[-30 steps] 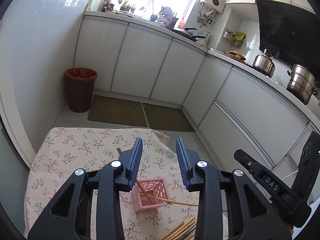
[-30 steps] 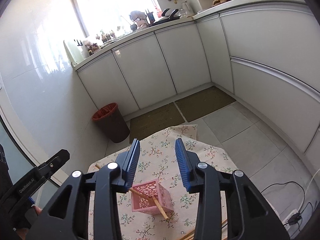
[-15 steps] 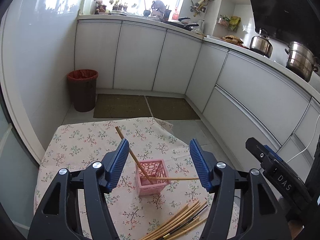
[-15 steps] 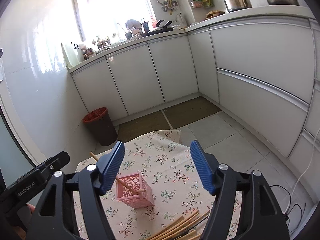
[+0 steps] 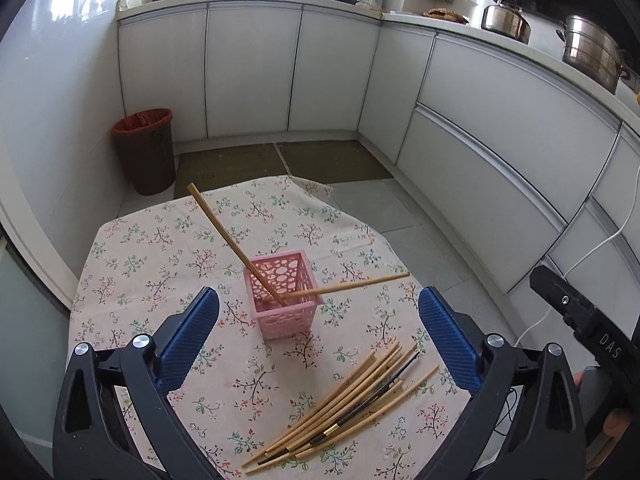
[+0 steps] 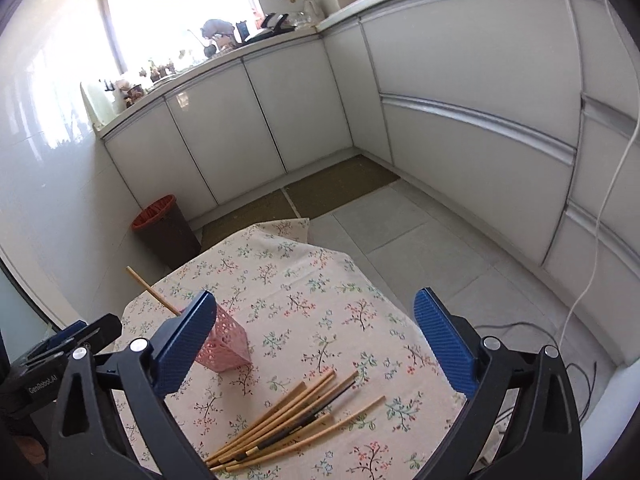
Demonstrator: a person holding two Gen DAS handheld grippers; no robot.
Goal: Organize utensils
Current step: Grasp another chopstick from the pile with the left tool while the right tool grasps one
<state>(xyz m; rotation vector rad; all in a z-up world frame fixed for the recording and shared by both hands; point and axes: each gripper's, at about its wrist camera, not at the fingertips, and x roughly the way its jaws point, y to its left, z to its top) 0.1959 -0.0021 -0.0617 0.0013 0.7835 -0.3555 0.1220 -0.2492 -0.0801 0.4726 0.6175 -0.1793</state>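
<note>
Left wrist view: our left gripper (image 5: 318, 340) and right gripper (image 6: 314, 344) opening, nothing between jaws | pink basket (image 5: 285, 295) just ahead holds two chopsticks (image 5: 236, 243) | chopstick pile (image 5: 340, 408) below claws unsorted | mostly left.

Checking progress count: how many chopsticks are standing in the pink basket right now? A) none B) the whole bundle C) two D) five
C. Two chopsticks lean out of the pink basket, one toward the far left, one toward the right; the rest lie in a loose pile on the flowered tablecloth nearer the camera.
</note>
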